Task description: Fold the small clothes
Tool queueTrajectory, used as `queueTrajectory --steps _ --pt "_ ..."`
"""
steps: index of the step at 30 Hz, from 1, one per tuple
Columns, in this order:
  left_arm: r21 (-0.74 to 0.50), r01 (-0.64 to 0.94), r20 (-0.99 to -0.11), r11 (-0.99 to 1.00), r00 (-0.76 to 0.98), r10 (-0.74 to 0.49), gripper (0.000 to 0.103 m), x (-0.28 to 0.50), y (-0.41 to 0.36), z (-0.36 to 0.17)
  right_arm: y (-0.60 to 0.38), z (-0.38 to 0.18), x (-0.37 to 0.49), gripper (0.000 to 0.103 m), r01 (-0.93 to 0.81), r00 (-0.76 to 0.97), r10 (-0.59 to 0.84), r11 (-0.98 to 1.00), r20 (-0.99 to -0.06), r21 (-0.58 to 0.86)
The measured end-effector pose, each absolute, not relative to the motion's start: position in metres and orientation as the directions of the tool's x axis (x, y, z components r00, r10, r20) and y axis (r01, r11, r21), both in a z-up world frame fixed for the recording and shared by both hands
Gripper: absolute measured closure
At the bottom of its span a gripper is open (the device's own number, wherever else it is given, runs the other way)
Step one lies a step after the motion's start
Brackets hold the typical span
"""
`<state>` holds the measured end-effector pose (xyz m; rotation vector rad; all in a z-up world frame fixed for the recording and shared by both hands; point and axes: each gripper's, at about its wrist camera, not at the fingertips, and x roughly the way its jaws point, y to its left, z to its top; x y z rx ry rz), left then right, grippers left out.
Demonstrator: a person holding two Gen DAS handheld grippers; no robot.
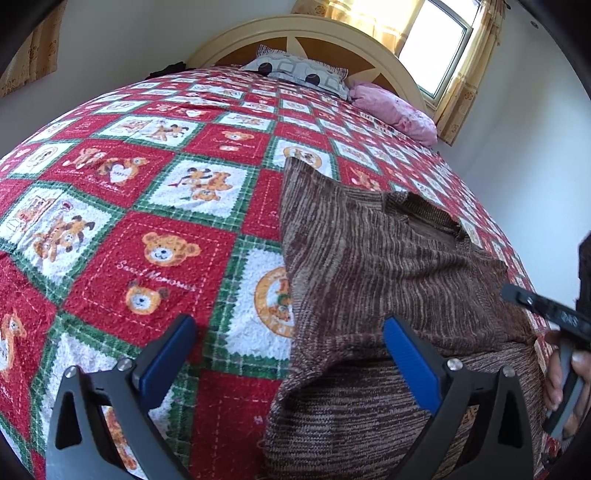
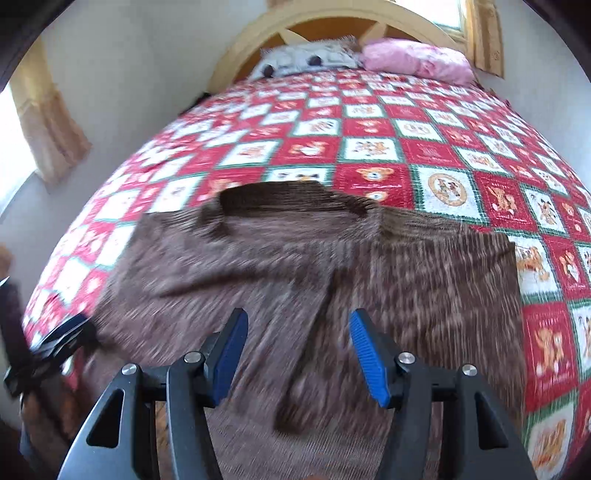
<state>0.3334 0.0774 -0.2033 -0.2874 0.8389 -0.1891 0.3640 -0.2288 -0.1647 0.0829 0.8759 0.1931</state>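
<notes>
A brown striped knit sweater point(image 1: 373, 273) lies spread on the bed, its neck opening point(image 1: 428, 218) pointing toward the headboard. My left gripper point(image 1: 290, 343) is open and empty, hovering over the sweater's left edge and the quilt. In the right wrist view the sweater point(image 2: 332, 273) fills the middle, blurred by motion, with a sleeve folded across its body. My right gripper point(image 2: 299, 347) is open and empty just above the sweater's lower part. The right gripper and the hand holding it show at the right edge of the left wrist view point(image 1: 546, 306). The left gripper shows at the left edge of the right wrist view point(image 2: 55, 339).
The bed is covered by a red, white and green teddy-bear quilt point(image 1: 155, 206). A grey patterned pillow point(image 1: 299, 72) and a pink pillow point(image 1: 395, 109) lie by the arched wooden headboard point(image 1: 310, 33). A window with yellow curtains point(image 1: 436, 44) is at the back right.
</notes>
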Motion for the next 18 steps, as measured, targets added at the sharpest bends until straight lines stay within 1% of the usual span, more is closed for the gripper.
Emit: queueTrajectory --steps 3,5,7,9,10,12,14,18 --pt "-0.317 0.049 -0.709 0.947 0.651 -0.271 0.000 0.334 0.077 -0.204 -0.208 -0.175 0.351 0.044 -0.224 0.589 0.271 0.960 -0.761 0.169" --pt "-0.320 0.050 -0.710 0.946 0.648 -0.274 0.000 0.334 0.077 -0.204 -0.196 -0.189 0.347 0.045 -0.262 0.559 0.267 0.955 -0.785 0.138" --pt "-0.324 0.049 -0.709 0.945 0.648 -0.277 0.000 0.335 0.077 -0.205 -0.194 -0.202 0.346 0.047 -0.237 0.556 0.193 0.969 -0.808 0.068" --pt "-0.322 0.049 -0.710 0.946 0.648 -0.275 0.000 0.335 0.076 -0.205 -0.199 -0.200 0.345 0.048 -0.226 0.556 0.205 0.970 -0.805 0.091" --pt "-0.320 0.049 -0.711 0.946 0.648 -0.274 0.000 0.334 0.076 -0.205 -0.202 -0.198 0.345 0.050 -0.210 0.552 0.198 0.973 -0.810 0.094" --pt "-0.307 0.045 -0.714 0.951 0.650 -0.261 0.000 0.333 0.076 -0.204 -0.206 -0.193 0.340 0.051 -0.191 0.558 0.195 0.976 -0.806 0.104" --pt "-0.272 0.027 -0.718 0.962 0.659 -0.221 0.000 0.328 0.074 -0.202 -0.211 -0.186 0.329 0.051 -0.186 0.581 0.199 0.976 -0.789 0.109" --pt "-0.234 -0.011 -0.735 0.972 0.657 -0.170 0.000 0.324 0.075 -0.203 -0.217 -0.183 0.313 0.050 -0.181 0.597 0.169 0.981 -0.784 0.074"
